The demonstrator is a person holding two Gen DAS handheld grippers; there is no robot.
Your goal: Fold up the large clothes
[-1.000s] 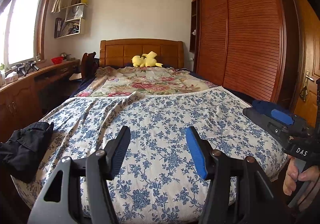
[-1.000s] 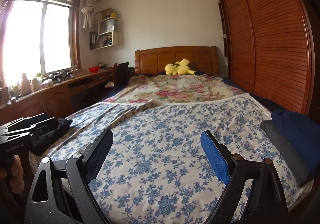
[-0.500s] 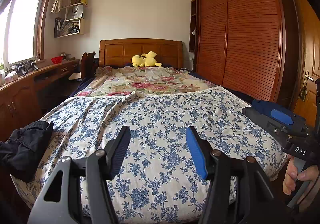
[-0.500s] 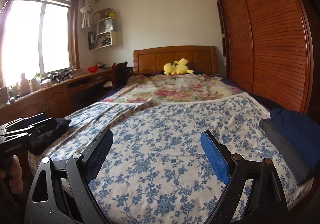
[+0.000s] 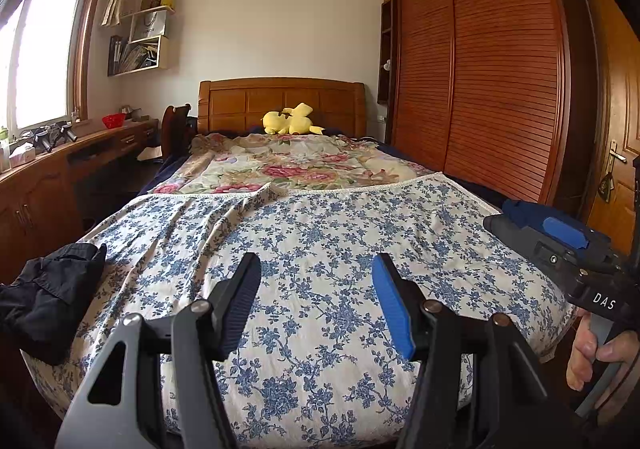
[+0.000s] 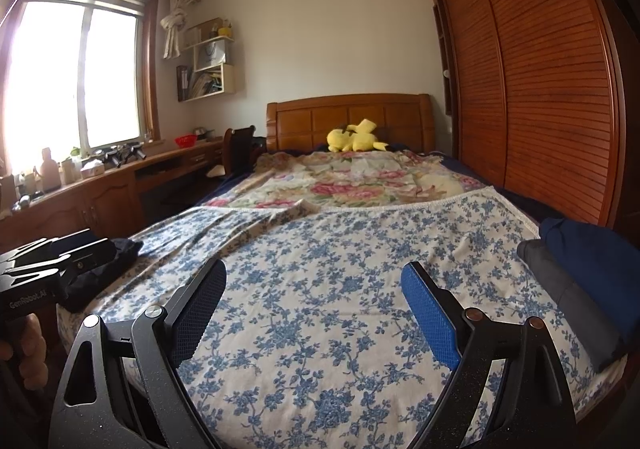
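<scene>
Your left gripper (image 5: 316,301) and right gripper (image 6: 314,313) hover with jaws parted, grasping nothing, above the blue-flowered sheet (image 5: 328,241). Black clothes (image 5: 48,289) lie at its left edge, dark blue ones (image 6: 592,269) right; beyond, a yellow plush toy (image 5: 290,120).

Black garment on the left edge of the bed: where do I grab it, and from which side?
Judging by its pose, take the black garment at its raised upper fold, nearest the blue-flowered sheet. Come from the foot of the bed with the left claw, which is open; the rest is crumpled and hangs over the bed's edge.
</scene>
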